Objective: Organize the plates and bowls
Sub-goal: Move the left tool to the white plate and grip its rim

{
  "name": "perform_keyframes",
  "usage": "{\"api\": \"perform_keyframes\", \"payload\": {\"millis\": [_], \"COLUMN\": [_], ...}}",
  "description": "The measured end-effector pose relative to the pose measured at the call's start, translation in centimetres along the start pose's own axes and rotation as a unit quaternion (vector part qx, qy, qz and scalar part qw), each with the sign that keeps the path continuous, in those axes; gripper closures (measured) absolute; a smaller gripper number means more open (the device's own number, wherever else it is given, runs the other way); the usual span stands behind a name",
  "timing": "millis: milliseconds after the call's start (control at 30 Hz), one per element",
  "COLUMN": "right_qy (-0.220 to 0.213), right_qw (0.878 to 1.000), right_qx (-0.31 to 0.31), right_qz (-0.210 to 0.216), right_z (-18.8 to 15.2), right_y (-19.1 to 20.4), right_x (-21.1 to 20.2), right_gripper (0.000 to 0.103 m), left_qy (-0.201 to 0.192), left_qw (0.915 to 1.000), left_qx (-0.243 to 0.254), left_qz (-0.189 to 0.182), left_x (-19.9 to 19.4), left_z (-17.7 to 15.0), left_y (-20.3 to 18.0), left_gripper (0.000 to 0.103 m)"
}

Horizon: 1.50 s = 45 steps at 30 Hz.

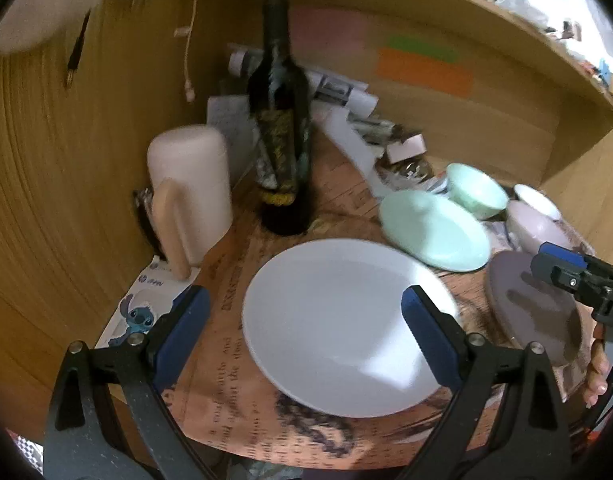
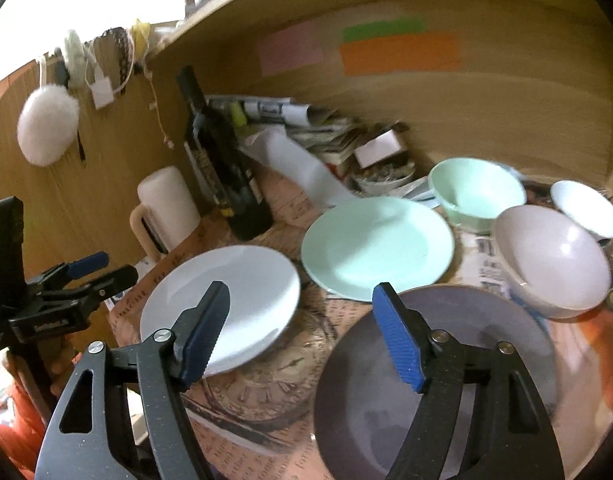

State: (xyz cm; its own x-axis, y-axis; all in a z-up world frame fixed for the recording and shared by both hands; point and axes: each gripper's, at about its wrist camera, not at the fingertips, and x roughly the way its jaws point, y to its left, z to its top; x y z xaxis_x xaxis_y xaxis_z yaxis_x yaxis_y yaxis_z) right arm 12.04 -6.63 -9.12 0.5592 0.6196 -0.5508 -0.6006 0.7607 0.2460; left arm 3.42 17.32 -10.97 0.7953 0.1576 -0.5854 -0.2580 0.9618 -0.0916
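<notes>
Left tool (image 1: 306, 320) spread wide, empty, white plate (image 1: 346, 328) dead ahead. Right tool (image 2: 302, 328) likewise apart, nearer the grey plate (image 2: 438, 384).

Newsprint tablecloth (image 1: 234, 364) lettering blurred, no text clearly readable

Dark wine bottle (image 1: 280, 128) upright beside cream mug (image 1: 190, 196); newspapers (image 2: 306, 120) stacked behind; newsprint-pattern tablecloth (image 2: 258, 396) underneath

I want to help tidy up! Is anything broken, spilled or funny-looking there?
Nothing looks broken or spilled. The white plate, green plate and grey plate lie flat on the table, unstacked, and the bowls sit upright. Only the papers behind them look messy.
</notes>
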Motion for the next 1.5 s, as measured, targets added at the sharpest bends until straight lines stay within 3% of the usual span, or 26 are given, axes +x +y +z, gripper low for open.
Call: {"api": "perform_keyframes", "payload": {"millis": [267,367,567,833,933,1033,1167,1500], "right_qy": [0.046,0.063,0.099,0.132,0.153,0.167,0.168,0.152], "right_qw": [0.999,0.998,0.995,0.991,0.988,0.986,0.985,0.988], "right_qx": [-0.001,-0.002,0.001,0.004,0.016,0.019,0.029,0.035], "right_qz": [0.006,0.004,0.001,-0.007,-0.01,-0.015,-0.008,-0.008], "right_z": [-0.6,-0.8,-0.9,-0.6,-0.7,-1.0,-1.4,-1.5], "right_y": [1.3,1.5,1.3,0.9,0.6,0.8,1.2,1.4], "right_x": [4.3,5.6,7.7,9.4,10.1,10.5,10.9,10.9], "right_gripper": [0.032,0.035,0.053,0.072,0.079,0.079,0.08,0.08], "left_qy": [0.036,0.05,0.069,0.095,0.097,0.098,0.105,0.108], "left_qw": [0.999,0.9977,0.996,0.9925,0.9914,0.9907,0.9892,0.9904], "left_qx": [-0.028,-0.044,-0.048,-0.059,-0.064,-0.065,-0.063,-0.056], "left_qz": [-0.004,-0.016,-0.029,-0.049,-0.06,-0.068,-0.08,-0.066], "left_x": [3.1,3.9,5.2,6.8,7.0,7.1,7.6,7.6], "left_z": [-1.2,-1.5,-1.9,-2.3,-2.4,-2.3,-2.2,-2.0], "left_y": [3.1,4.2,5.1,5.9,6.0,5.8,5.5,4.9], "left_gripper": [0.009,0.024,0.049,0.072,0.076,0.079,0.081,0.081]}}
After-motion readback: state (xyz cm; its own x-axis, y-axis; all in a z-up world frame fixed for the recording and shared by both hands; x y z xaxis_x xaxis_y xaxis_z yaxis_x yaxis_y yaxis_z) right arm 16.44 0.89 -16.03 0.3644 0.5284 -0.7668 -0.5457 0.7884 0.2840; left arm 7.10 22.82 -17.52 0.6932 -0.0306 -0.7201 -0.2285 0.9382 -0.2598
